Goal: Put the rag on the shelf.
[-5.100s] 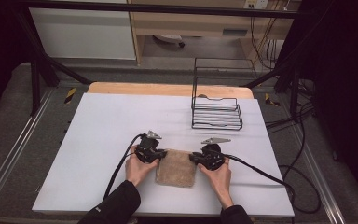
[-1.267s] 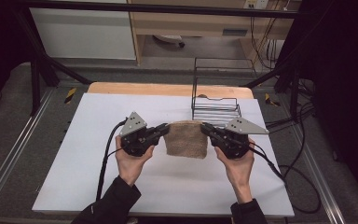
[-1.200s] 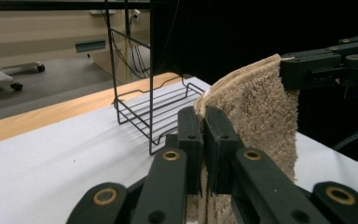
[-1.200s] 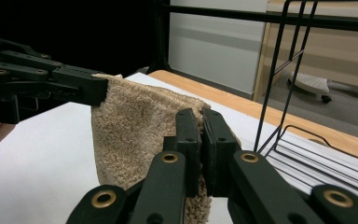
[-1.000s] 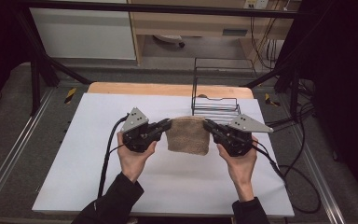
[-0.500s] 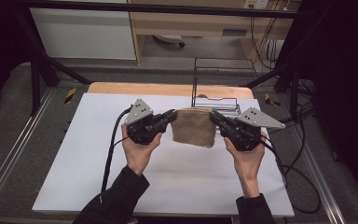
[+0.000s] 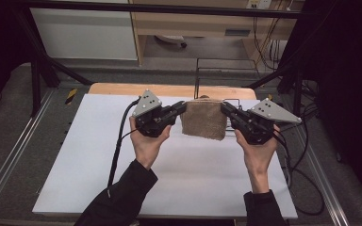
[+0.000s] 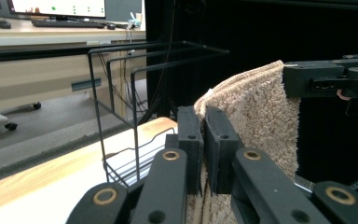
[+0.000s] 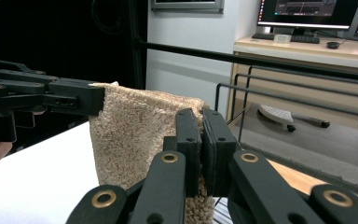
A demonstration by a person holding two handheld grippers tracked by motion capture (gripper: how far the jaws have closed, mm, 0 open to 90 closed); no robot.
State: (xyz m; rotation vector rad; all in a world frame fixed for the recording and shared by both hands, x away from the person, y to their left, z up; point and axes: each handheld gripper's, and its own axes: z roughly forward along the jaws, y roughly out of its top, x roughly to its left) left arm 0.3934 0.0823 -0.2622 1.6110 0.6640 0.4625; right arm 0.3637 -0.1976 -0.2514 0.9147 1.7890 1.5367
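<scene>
Above white table (image 7: 99, 165), both grippers' fingers clamped on beige towel (image 7: 203, 120); wire rack (image 8: 121, 116) apparently behind.

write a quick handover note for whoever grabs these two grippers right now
Left gripper: shut on the beige towel, at its left top corner.
Right gripper: shut on the towel's right top corner.
Towel hangs between them, lifted off the white table, just in front of the black wire rack.
Done: towel folded and picked up.
Left, probably: carry it forward, lower it into the rack, open both jaws.
</scene>
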